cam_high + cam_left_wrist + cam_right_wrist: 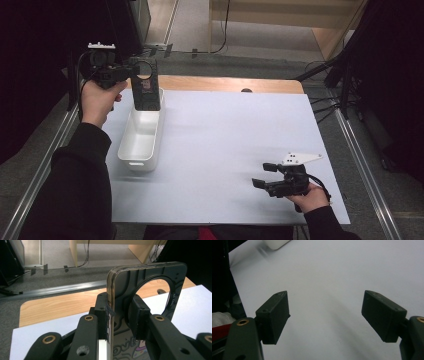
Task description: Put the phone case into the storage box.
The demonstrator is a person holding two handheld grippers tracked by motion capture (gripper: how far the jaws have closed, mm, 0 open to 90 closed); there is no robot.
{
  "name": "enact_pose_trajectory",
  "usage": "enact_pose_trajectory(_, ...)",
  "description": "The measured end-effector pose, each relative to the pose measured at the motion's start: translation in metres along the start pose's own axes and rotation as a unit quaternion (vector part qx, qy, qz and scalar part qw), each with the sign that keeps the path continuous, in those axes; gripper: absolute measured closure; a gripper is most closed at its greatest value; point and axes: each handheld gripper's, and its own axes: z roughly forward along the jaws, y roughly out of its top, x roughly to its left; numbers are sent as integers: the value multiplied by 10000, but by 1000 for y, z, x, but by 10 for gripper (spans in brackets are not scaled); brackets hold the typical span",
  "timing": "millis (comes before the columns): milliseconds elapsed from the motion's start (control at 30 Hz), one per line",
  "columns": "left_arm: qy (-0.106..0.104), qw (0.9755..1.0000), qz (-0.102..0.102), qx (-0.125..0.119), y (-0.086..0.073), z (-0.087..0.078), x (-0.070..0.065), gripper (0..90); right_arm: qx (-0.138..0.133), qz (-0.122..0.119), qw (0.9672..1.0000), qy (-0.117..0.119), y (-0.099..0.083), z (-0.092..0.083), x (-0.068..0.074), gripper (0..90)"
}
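A flat dark package [146,92] with a round hole near its top and a colourful print lower down hangs upright over the far end of a white bin [136,162]. Its lower end dips into the bin. My left gripper [139,74] is shut on the package's upper part, beside the hole. In the left gripper view the pads [138,315] press on both faces of the package [125,282]. My right gripper [264,175] rests open near the table's front right corner. In the right gripper view its jaws [325,315] stand wide with nothing but the white sheet between them.
A white sheet [225,135] covers most of the wooden table [225,84], whose bare strip runs along the far edge. The bin lies lengthwise at the left. A corner of the bin [277,243] shows in the right gripper view. Metal rails and cables lie on the floor around the table.
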Motion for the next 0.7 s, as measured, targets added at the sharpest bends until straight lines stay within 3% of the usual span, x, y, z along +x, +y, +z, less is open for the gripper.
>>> enact_pose_trajectory(700, 194, 9998, -18, -62, 0, 24, 17, 711, -32, -38, 10000, 59, 1, 2, 1, 214)
